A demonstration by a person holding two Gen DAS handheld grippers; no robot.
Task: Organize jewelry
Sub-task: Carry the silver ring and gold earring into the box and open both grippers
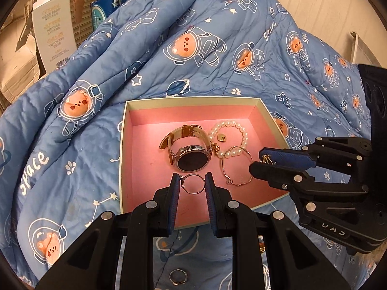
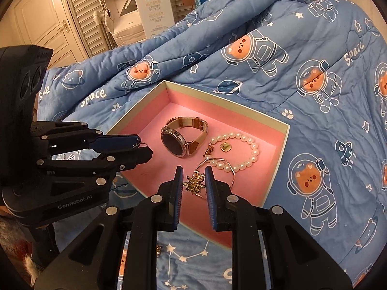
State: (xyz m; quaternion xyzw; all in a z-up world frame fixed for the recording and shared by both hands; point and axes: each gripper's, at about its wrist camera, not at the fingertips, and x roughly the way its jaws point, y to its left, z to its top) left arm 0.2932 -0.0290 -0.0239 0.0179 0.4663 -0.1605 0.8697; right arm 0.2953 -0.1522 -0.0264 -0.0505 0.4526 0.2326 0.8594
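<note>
Left wrist view: your pink box sits on a blue quilt. Your left gripper pinches a thin ring over it; your right gripper clamps a gold charm.

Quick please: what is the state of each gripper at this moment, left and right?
Left gripper: closed on a thin ring, above the pink box.
Right gripper: closed on a gold brooch, above the same box.
</note>
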